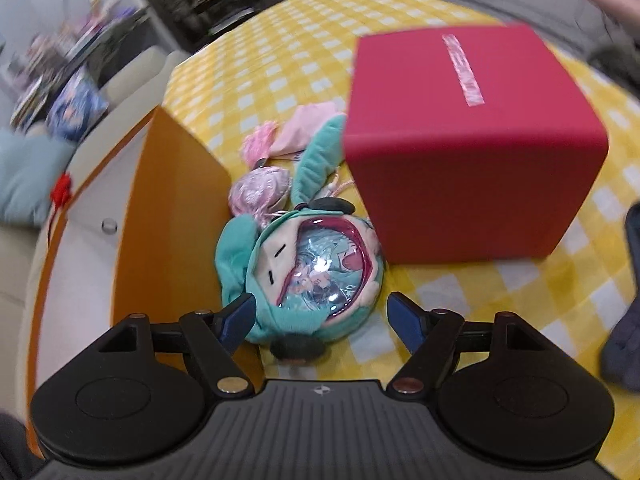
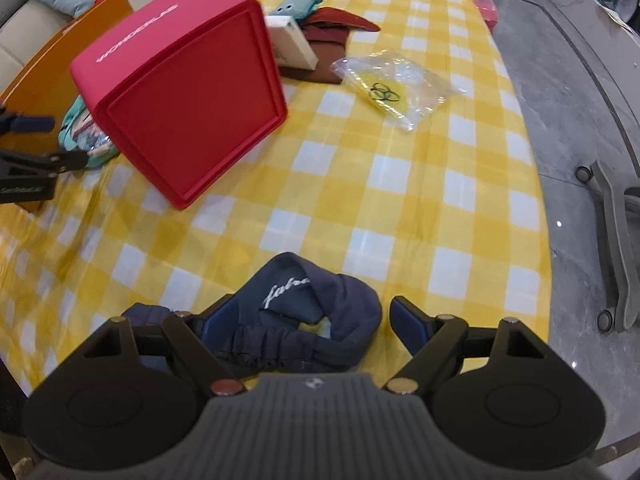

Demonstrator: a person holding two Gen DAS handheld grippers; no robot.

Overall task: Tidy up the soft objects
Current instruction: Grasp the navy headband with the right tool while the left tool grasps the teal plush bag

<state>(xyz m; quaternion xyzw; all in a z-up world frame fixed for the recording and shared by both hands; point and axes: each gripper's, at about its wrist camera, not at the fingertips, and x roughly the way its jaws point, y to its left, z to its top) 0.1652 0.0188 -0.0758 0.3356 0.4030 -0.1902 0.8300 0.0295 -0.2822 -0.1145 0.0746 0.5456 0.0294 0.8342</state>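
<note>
A teal plush pouch (image 1: 308, 276) with a clear round window lies on the yellow checked tablecloth (image 1: 460, 292), between an orange box (image 1: 172, 216) and a red box (image 1: 472, 148). My left gripper (image 1: 320, 314) is open, its blue fingers on either side of the pouch's near end. A pink plush (image 1: 260, 192) and pink cloth (image 1: 304, 128) lie behind the pouch. In the right wrist view, a navy cloth item (image 2: 304, 320) with white script lies between the fingers of my open right gripper (image 2: 312, 320). The left gripper (image 2: 36, 144) and teal pouch (image 2: 84, 136) show at far left.
The red box (image 2: 184, 100) stands mid-table, the orange box (image 2: 44, 76) behind it. Beyond lie a teal plush (image 2: 300, 2), dark red cloths (image 2: 336, 28), a white carton (image 2: 292, 42) and a clear plastic bag (image 2: 392, 84). The table's edge (image 2: 536, 184) runs along the right, with grey floor beyond.
</note>
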